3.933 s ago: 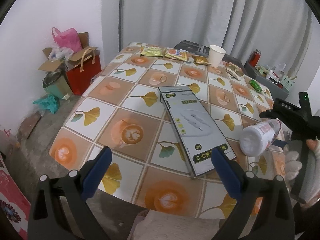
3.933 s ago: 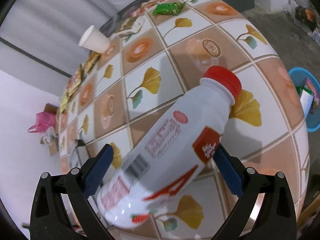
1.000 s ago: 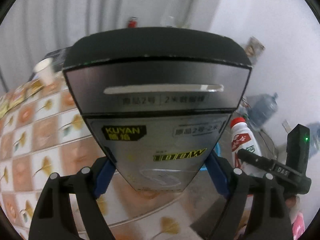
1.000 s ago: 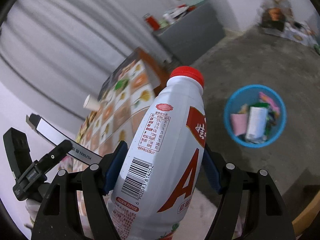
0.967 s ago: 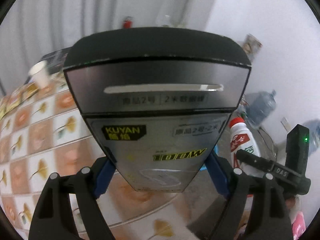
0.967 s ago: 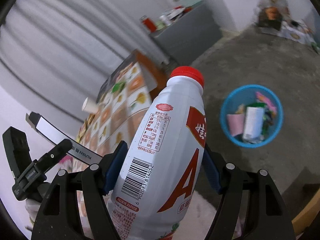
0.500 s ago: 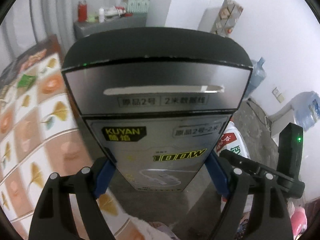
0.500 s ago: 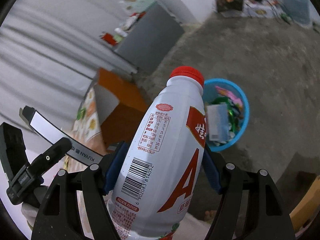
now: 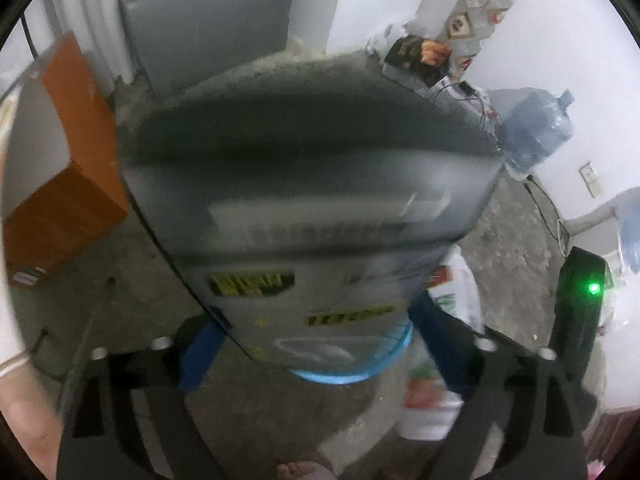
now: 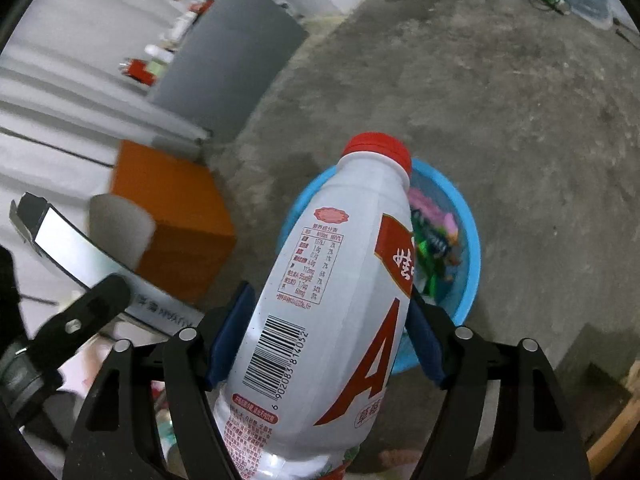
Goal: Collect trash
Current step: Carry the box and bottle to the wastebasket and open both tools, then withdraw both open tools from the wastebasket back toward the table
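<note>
Overhead, both grippers point steeply down toward the concrete floor [image 10: 520,80], where the blue trash basin [image 10: 472,248] sits, already holding wrappers and scraps.

The grey cable box [image 9: 312,208] fills the left wrist view, blurred. The left gripper [image 9: 316,344] has just been opening; its blue pads stand beside the box's lower edges and appear to have let go, though the blur leaves contact uncertain. The basin's rim shows just under the box's bottom edge.

The white drink bottle [image 10: 332,300], red cap forward, sits between the right gripper's [image 10: 328,344] pads. Those jaws have also just been opening, but the pads seem to press both flanks yet, so the bottle counts as held. Its cap overlaps the basin's near rim in the right wrist view.

Risks, judged:
- The box is long and flat; dropping end first, it may strike the rim and tip out onto the floor.
- The bottle hangs over the near rim, not the centre; freed there, it may bounce off or roll away.
- Two items falling together may knock each other aside.
</note>
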### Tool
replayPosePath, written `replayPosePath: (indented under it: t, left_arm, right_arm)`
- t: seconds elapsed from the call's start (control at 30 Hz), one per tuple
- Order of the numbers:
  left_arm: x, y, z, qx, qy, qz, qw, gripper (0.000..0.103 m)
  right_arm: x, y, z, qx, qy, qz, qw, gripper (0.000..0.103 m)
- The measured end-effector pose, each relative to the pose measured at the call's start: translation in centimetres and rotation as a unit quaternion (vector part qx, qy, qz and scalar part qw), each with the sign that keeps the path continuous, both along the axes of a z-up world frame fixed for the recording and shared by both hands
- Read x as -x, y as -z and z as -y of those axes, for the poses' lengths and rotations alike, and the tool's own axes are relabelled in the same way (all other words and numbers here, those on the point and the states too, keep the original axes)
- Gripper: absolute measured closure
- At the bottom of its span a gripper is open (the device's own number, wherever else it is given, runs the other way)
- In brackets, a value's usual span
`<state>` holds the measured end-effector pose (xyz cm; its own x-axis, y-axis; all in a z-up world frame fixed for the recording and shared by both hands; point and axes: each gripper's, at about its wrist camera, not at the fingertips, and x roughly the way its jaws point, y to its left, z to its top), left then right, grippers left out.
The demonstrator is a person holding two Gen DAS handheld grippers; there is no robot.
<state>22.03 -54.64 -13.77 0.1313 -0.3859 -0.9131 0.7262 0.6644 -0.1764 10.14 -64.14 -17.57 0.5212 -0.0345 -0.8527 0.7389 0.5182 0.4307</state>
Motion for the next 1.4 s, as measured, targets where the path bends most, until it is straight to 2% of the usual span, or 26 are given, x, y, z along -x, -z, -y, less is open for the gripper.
replayPosePath:
  t: [0.1, 0.17, 0.27, 0.33, 0.53, 0.67, 0.77, 0.9, 1.03, 1.13, 1.23, 1.33, 1.4]
  left_arm:
    - [-0.7, 2.0, 0.8, -0.008, -0.009, -0.014, 0.9998, 0.008]
    - [-1.0, 3.0, 0.8, -0.005, -0.012, -0.044, 0.9989, 0.008]
    - [0.7, 3.1, 0.0, 0.010, -0.006, -0.064, 0.9978, 0.008]
    - [0.9, 2.5, -0.6, 0.021, 0.001, -0.061, 0.9979, 0.008]
    - [2.3, -1.8, -3.7, 0.070, 0.019, -0.052, 0.9960, 0.008]
    - [3.3, -5.8, -7.3, 0.108, 0.026, -0.029, 0.9934, 0.008]
    - [4.3, -9.0, -11.0, 0.140, 0.022, 0.000, 0.9900, 0.008]
    - [6.7, -13.1, -17.8, 0.176, 0.009, 0.064, 0.9823, 0.008]
    - [9.3, -15.9, -24.7, 0.194, -0.018, 0.122, 0.9733, 0.006]
    - [11.3, -17.5, -29.6, 0.194, -0.047, 0.162, 0.9664, 0.006]
    - [13.4, -18.6, -34.5, 0.188, -0.061, 0.193, 0.9611, 0.006]
    - [15.2, -18.9, -39.2, 0.184, -0.102, 0.218, 0.9531, 0.006]
    - [16.2, -18.6, -41.9, 0.167, -0.145, 0.228, 0.9481, 0.006]
  right_arm:
    - [-0.5, 2.9, 1.4, 0.003, 0.006, -0.026, 1.000, 0.027]
    - [-0.3, 4.2, 1.6, 0.000, 0.014, -0.046, 0.999, 0.027]
    - [0.8, 4.4, 1.3, 0.005, 0.017, -0.047, 0.999, 0.027]
    - [1.2, 3.9, 0.8, 0.014, 0.017, -0.044, 0.999, 0.027]
    - [3.6, 1.2, -0.5, 0.040, 0.029, -0.025, 0.998, 0.027]
    - [5.0, -1.5, -2.5, 0.068, 0.031, -0.004, 0.997, 0.027]
    - [6.2, -4.4, -5.6, 0.101, 0.023, 0.017, 0.994, 0.027]
    - [7.9, -8.6, -11.6, 0.167, -0.005, 0.040, 0.985, 0.020]
    - [9.5, -12.6, -18.5, 0.240, -0.037, 0.068, 0.968, 0.009]
    - [10.2, -15.4, -23.7, 0.296, -0.063, 0.101, 0.948, 0.008]
    - [10.3, -18.0, -28.7, 0.353, -0.095, 0.135, 0.921, 0.008]
    - [10.2, -20.0, -33.7, 0.403, -0.130, 0.175, 0.889, 0.008]
    - [9.6, -20.8, -36.2, 0.427, -0.154, 0.163, 0.876, 0.008]
